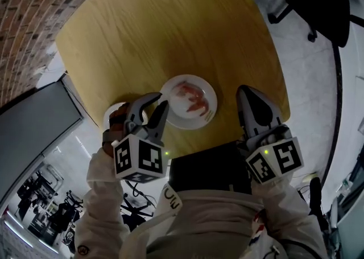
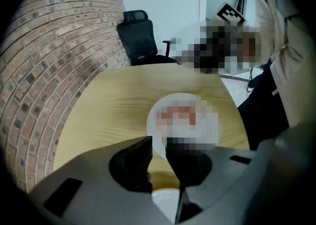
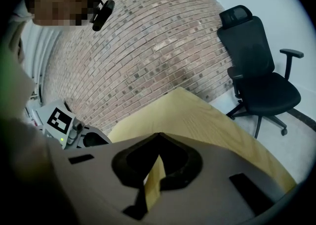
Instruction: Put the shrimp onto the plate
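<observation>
Shrimp (image 1: 192,97) lies on the plate (image 1: 176,117); a second white dish (image 1: 115,110) sits beside it (half-hidden under the left gripper (image 1: 162,99)). On the desk (image 1: 170,24), nothing blocks the plate. Left fingers are apart and empty; the right gripper (image 1: 244,90) has its fingers together.

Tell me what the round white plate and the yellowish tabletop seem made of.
Round white plate: smooth, slightly glossy, with a raised rim; looks ceramic, possibly melamine. Yellowish tabletop: streaky grain lines, matte; wood veneer or wood-look laminate, can't tell which.

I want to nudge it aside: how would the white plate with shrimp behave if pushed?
The plate looks rigid and shallow, flat on the smooth wooden table, so it would probably slide, not tip. The shrimp lie loose on it and might shift under a quick shove.
</observation>
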{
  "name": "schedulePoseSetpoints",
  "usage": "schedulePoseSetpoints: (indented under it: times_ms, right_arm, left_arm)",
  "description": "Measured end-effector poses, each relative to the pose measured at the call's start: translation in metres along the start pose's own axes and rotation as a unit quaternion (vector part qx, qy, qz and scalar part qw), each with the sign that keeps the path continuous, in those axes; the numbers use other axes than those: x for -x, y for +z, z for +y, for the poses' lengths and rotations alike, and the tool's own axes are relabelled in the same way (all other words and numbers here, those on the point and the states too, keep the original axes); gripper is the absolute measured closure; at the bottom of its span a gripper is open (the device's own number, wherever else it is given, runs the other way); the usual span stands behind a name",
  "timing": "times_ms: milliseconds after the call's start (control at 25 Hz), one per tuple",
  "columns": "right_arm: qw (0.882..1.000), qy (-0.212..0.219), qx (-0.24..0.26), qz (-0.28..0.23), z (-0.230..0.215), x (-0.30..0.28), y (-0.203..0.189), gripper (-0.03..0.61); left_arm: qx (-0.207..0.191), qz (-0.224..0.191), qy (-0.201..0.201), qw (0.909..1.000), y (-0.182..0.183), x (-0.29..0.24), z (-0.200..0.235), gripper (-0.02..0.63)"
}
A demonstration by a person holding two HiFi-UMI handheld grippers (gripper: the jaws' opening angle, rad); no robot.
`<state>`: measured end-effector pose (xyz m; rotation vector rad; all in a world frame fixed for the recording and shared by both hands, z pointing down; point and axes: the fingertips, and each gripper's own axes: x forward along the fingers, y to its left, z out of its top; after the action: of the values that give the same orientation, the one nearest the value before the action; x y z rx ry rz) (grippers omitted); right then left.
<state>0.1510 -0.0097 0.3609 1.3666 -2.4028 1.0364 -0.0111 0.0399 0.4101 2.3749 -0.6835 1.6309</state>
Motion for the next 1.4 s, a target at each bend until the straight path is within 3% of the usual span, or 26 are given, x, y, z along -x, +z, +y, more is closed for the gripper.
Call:
schedulePoseSetpoints:
  times_ms: [360, 720, 1040, 1400]
  right_arm:
    - [0.998, 0.044, 0.025, 0.028, 0.052, -0.029, -0.017, 0.554]
    - [0.993, 0.092, 0.052, 0.059, 0.108, -0.054, -0.039, 0.554]
    - [0.990, 0.104, 0.067, 0.072, 0.138, -0.063, -0.058, 0.554]
    - [0.990, 0.099, 0.071, 0.072, 0.155, -0.068, -0.061, 0.554]
  left_arm:
    - [0.072, 0.005, 0.022, 0.9972, -0.062, 0.027, 0.003, 0.509]
    - [0.149, 0.023, 0.061, 0.9867, -0.141, 0.055, 0.010, 0.461]
    - [0.171, 0.024, 0.064, 0.9829, -0.182, 0.060, 0.007, 0.448]
    - [0.170, 0.016, 0.054, 0.9838, -0.190, 0.053, 0.007, 0.449]
